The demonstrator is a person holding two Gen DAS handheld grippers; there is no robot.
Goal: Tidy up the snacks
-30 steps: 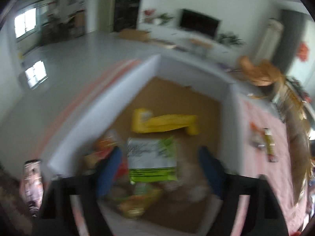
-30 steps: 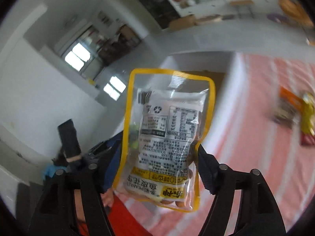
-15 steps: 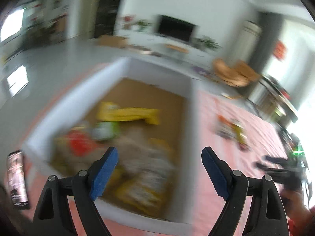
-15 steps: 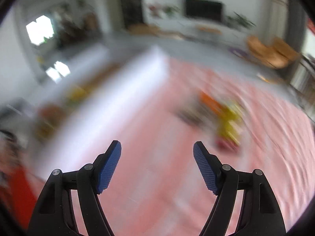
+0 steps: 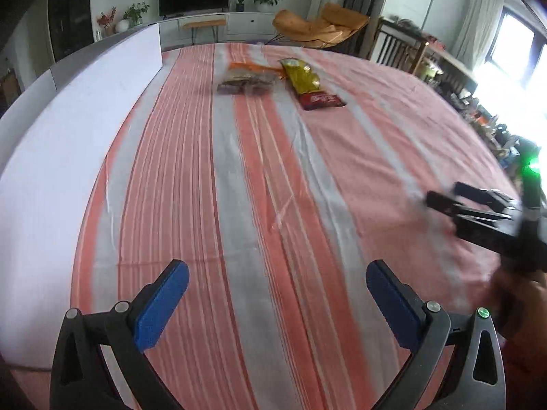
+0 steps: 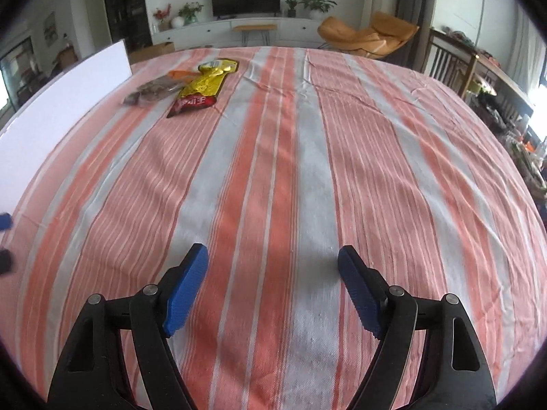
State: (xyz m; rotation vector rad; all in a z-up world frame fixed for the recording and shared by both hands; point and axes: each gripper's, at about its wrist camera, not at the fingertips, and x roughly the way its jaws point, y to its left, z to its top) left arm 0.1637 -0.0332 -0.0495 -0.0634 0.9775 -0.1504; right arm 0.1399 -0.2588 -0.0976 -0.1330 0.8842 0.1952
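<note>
My left gripper [image 5: 277, 294] is open and empty above the red-and-white striped cloth [image 5: 259, 177]. My right gripper [image 6: 273, 280] is open and empty too; it also shows blurred at the right of the left wrist view [image 5: 478, 212]. Far ahead lie a gold and red snack bag [image 5: 307, 82] [image 6: 201, 89] and a clear bag of brown snacks [image 5: 246, 80] [image 6: 154, 90] with an orange packet behind it. The white box wall [image 5: 68, 109] [image 6: 61, 102] stands at the left; its inside is hidden.
Beyond the table are a TV cabinet [image 6: 246, 27], an orange chair [image 6: 369, 37] and a wooden rail with clutter at the right [image 6: 478, 75].
My right gripper let go of the yellow-edged snack bag and swung out to the striped cloth. My left gripper swung right from over the box to the cloth.
</note>
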